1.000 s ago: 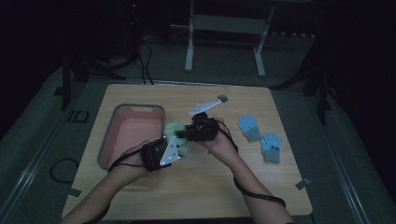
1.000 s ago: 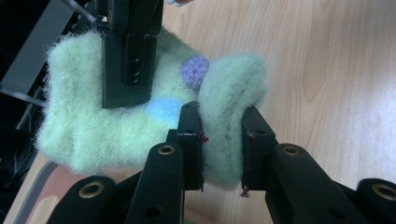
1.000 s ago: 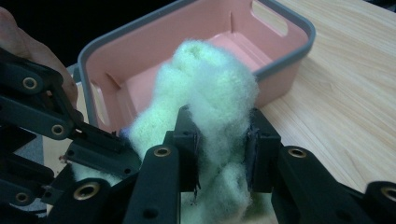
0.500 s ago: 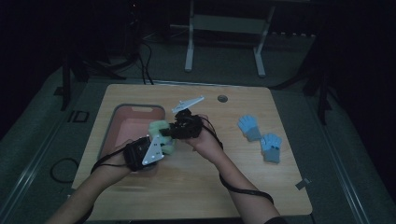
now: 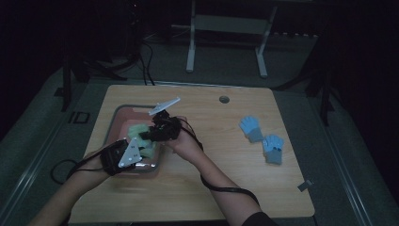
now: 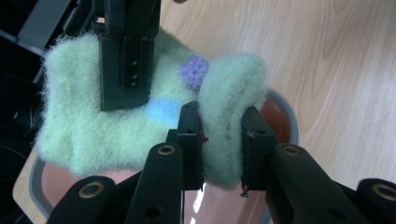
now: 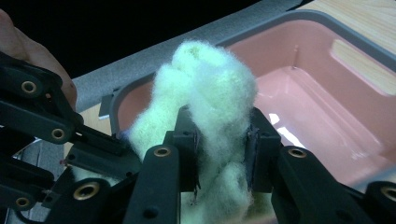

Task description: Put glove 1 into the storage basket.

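Left gripper [image 6: 223,140]: jaws drawn narrow, pads pinching a fold of the pale green fuzzy glove [image 6: 112,116]; the fabric bulges above and below the pads. Right gripper [image 7: 222,140]: jaws likewise narrow, clamped on a bunched fold of the same glove [image 7: 210,93]. In the left gripper view the right gripper's black jaw lies on the glove's far end, beside a small purple dot and a light blue patch on the fabric. From the high view, the left gripper [image 5: 141,146] and right gripper [image 5: 153,134] sit close together, the glove [image 5: 140,131] stretched between them above the pink tray [image 5: 123,117], at its near right part. Whether the glove touches the tray floor: cannot tell. The tray has a grey rim and stands on the left half of the light wooden table [image 5: 211,179]. 2 blue gloves [image 5: 261,139] lie well apart on the right side of the table, near each other. Room dark; a white stand frame [image 5: 226,28] behind the table, grey floor around.
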